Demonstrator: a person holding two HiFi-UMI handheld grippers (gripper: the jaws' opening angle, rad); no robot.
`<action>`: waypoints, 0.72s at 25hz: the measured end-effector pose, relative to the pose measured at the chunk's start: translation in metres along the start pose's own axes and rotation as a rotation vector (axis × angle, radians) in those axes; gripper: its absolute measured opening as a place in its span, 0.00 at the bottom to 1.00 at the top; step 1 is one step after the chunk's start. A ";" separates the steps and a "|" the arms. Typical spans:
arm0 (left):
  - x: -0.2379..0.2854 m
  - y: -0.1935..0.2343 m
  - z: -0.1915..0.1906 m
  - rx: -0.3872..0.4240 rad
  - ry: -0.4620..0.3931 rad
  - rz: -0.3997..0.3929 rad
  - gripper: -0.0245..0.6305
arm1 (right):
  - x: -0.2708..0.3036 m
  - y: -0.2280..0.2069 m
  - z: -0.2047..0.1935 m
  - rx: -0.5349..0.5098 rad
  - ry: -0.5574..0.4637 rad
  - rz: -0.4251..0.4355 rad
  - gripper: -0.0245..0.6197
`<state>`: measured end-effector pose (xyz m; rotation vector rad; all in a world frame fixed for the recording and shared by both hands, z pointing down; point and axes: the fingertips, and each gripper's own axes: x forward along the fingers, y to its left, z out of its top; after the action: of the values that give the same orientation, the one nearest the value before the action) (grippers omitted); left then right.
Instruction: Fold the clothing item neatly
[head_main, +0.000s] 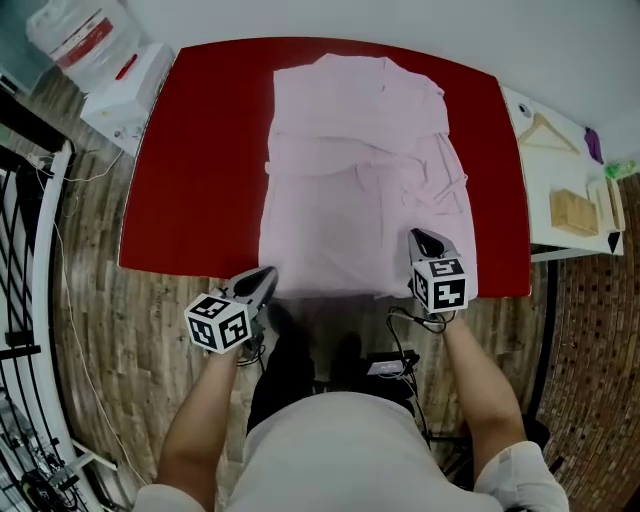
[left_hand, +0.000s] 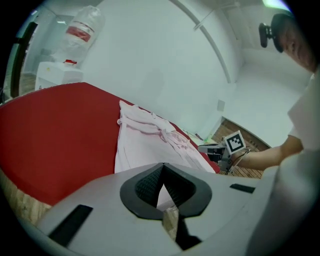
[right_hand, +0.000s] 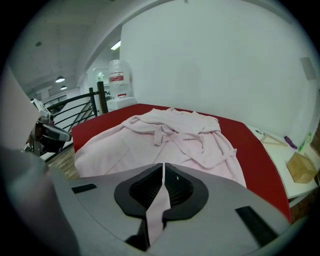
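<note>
Head view looks down on a big red table (head_main: 200, 150) with a pink robe (head_main: 350, 170) spread flat on it, its collar at the far side and its bottom edge hanging a little over the near side. At that near edge the left gripper (head_main: 266, 276) is at the robe's left corner and the right gripper (head_main: 422, 238) is at its right corner, and each has its jaws squeezed together on a bit of the pink cloth. Off to the right, a white side table (head_main: 520, 105) holds a wooden hanger (head_main: 545, 132) and a small wooden box (head_main: 573, 212).
</note>
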<state>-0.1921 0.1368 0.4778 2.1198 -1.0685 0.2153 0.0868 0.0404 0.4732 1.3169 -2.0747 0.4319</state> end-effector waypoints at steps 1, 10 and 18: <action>-0.002 -0.002 -0.005 -0.020 -0.006 0.010 0.04 | -0.005 -0.003 -0.005 0.008 -0.002 0.008 0.08; -0.012 -0.026 -0.057 -0.032 -0.029 0.056 0.05 | -0.053 -0.019 -0.057 0.117 -0.031 0.145 0.08; -0.015 -0.036 -0.091 0.049 0.008 0.091 0.05 | -0.090 -0.025 -0.113 0.102 -0.059 0.248 0.18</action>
<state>-0.1592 0.2217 0.5161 2.1133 -1.1671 0.2962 0.1738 0.1562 0.4960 1.1440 -2.3024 0.6197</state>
